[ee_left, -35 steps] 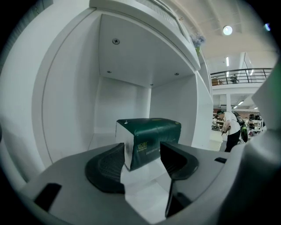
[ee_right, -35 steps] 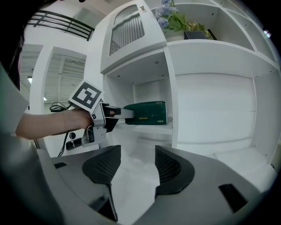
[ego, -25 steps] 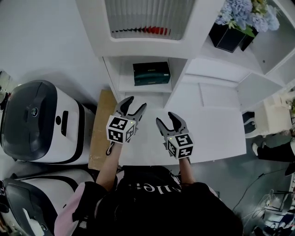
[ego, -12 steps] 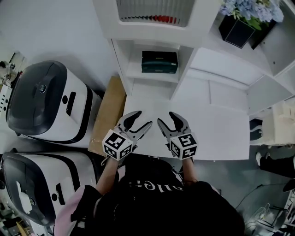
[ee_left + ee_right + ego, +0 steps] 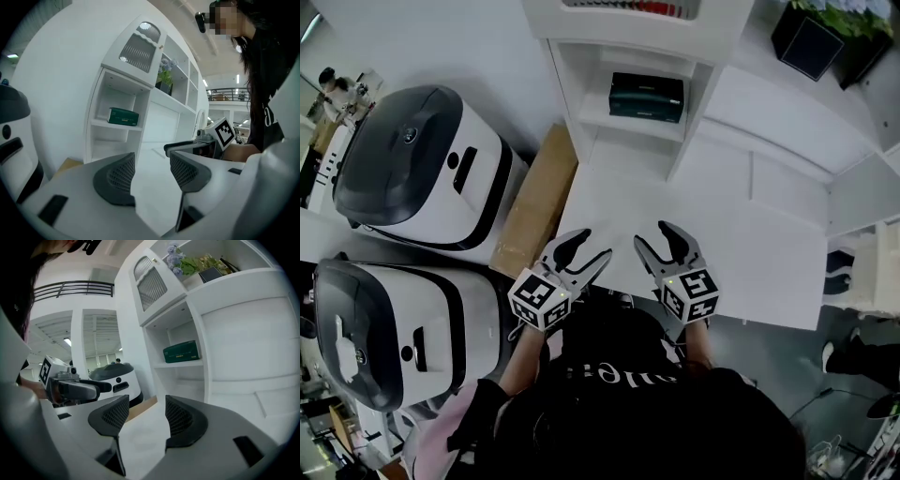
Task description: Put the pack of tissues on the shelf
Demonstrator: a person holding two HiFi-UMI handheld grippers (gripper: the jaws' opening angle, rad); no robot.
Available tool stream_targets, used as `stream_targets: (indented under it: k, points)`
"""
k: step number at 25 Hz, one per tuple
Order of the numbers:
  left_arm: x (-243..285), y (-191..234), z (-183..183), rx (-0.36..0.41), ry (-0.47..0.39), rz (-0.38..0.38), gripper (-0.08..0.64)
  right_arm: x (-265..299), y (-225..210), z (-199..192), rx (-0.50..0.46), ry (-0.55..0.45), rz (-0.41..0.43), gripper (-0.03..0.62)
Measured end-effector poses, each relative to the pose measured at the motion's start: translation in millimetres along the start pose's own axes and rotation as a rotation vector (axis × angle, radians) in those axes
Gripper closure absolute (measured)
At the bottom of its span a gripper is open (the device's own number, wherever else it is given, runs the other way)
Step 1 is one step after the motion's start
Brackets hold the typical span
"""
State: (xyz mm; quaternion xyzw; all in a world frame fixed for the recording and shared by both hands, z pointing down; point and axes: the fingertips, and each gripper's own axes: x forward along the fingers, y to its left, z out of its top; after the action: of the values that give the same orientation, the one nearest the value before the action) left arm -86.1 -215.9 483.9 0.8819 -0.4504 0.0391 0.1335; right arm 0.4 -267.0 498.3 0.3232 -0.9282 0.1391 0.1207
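The dark green pack of tissues [image 5: 647, 97] lies on the middle shelf of the white shelf unit [image 5: 623, 136], with nothing touching it. Both grippers hover side by side over the near edge of the white table [image 5: 750, 253], well short of the shelf. My left gripper [image 5: 584, 248] is open with nothing between its jaws, which are closing slightly. My right gripper [image 5: 657, 237] is open and empty too. In the left gripper view the pack [image 5: 123, 116] sits far beyond the jaws of my left gripper [image 5: 152, 173]. The right gripper view shows the pack [image 5: 181, 351] far ahead of my right gripper [image 5: 146, 416].
Two large white-and-black machines [image 5: 422, 159] [image 5: 384, 328] stand at the left. A flat cardboard box [image 5: 534, 202] lies between them and the table. A black pot of flowers [image 5: 825, 33] stands on the cabinet at the top right.
The view has drawn back from the shelf: the pack sits farther up the frame, and both grippers are nearer the table's front edge. The pack has stayed on its shelf.
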Motion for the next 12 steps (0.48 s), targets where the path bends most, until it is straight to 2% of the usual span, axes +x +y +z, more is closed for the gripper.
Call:
stream_targets:
  k: [5,12]
  points:
    - [-14.0,0.2,0.5,-0.008,-0.018,0.035,0.319,-5.4,13.1,-5.6,-0.006,0.002,0.024,0.321]
    - [-29.2,-5.5,8.0,-0.006,-0.048,0.002,0.33,-12.6,35.6,1.0,-0.021,-0.026,0.013,0.333]
